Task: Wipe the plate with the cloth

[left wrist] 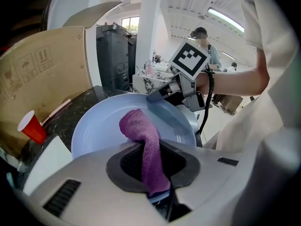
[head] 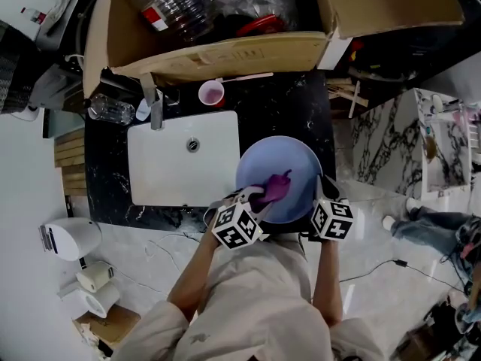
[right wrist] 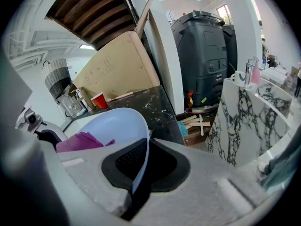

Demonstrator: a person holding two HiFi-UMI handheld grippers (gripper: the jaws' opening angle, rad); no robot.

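Observation:
A pale blue plate is held over the black counter, just right of the sink. My right gripper is shut on the plate's right rim. A purple cloth lies on the plate's near half, and my left gripper is shut on it. In the left gripper view the cloth runs from between the jaws up onto the plate, with the right gripper at the far rim. The right gripper view shows the cloth at the left of the plate.
A white sink with a tap sits left of the plate. A red cup stands behind the sink and a clear bottle at the far left. An open cardboard box of bottles fills the back. A marble-patterned unit stands right.

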